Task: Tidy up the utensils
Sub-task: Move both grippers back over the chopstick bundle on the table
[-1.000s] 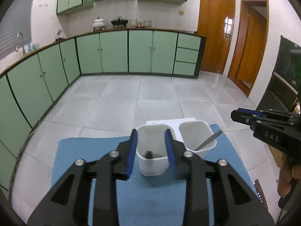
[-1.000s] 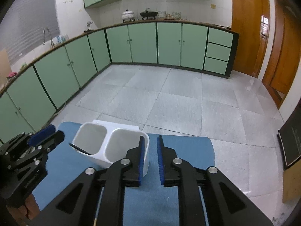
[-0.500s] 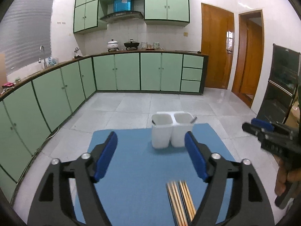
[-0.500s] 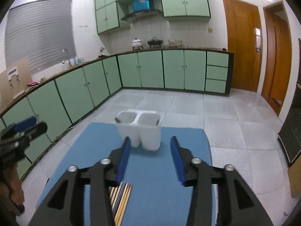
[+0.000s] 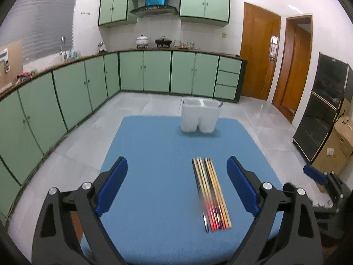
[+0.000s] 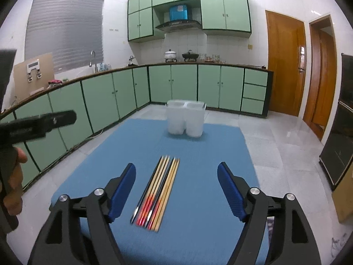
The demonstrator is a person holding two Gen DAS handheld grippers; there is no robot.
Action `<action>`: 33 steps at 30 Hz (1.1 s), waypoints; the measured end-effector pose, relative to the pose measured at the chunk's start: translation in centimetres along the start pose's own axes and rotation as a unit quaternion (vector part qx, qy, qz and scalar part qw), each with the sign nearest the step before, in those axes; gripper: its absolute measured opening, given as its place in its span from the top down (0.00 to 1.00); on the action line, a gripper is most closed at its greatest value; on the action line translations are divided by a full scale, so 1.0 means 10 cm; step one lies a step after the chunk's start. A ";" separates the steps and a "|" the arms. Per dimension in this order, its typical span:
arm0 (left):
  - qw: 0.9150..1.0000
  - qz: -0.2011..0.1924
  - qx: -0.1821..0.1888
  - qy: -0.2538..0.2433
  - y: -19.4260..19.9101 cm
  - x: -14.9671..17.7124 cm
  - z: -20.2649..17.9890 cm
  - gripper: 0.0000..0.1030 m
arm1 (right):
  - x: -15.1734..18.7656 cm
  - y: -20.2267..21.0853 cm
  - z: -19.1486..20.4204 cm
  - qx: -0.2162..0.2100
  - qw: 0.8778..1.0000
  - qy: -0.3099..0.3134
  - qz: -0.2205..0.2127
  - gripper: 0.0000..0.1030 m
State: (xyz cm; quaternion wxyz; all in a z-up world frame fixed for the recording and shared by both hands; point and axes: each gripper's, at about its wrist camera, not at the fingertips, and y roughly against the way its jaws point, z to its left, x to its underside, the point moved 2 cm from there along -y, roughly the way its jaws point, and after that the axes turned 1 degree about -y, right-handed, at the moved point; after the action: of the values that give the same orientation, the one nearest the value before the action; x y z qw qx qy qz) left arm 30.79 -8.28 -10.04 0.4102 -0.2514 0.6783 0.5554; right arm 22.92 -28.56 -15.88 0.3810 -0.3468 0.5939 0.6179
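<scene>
My left gripper (image 5: 176, 185) and right gripper (image 6: 176, 190) are both wide apart and hold nothing. The chopsticks (image 6: 158, 190) lie close on the blue mat (image 6: 198, 150), their near ends blurry. Farther back stands the white holder (image 6: 185, 119); I cannot see inside.

Left gripper (image 5: 176, 183): jaws spread wide, nothing between blue pads (image 5: 112, 187), held level, pointing forward. Right gripper (image 6: 176, 190): jaws equally wide, empty, same forward pose. Bare hand (image 6: 13, 183) wraps left gripper's handle.
</scene>
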 end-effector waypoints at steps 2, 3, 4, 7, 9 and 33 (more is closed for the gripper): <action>1.000 0.012 0.001 0.001 -0.01 0.12 0.00 0.14 | 0.18 -0.01 0.04 0.003 1.000 0.005 0.010 0.27; 1.000 0.017 0.001 0.000 -0.01 0.19 -0.01 0.14 | 0.24 -0.02 0.06 0.003 1.000 0.005 0.015 0.27; 1.000 0.021 0.000 -0.004 -0.02 0.28 -0.02 0.14 | 0.33 -0.05 0.06 0.004 1.000 0.001 0.022 0.27; 1.000 0.029 -0.002 -0.012 -0.06 0.48 -0.04 0.14 | 0.59 -0.16 0.05 0.006 0.999 -0.007 0.040 0.27; 0.999 0.032 0.007 -0.013 -0.12 0.68 -0.05 0.14 | 0.76 -0.26 0.06 0.003 0.998 -0.015 0.059 0.28; 0.994 0.108 0.016 -0.019 -0.86 1.61 0.05 0.14 | 1.27 -1.09 0.07 0.011 0.993 0.013 0.113 0.47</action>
State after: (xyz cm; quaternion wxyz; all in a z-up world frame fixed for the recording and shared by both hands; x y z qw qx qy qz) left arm 29.18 -8.16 -28.20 0.3641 -0.1595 0.7023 0.5906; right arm 26.57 -27.08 -32.13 0.3048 -0.2809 0.6409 0.6461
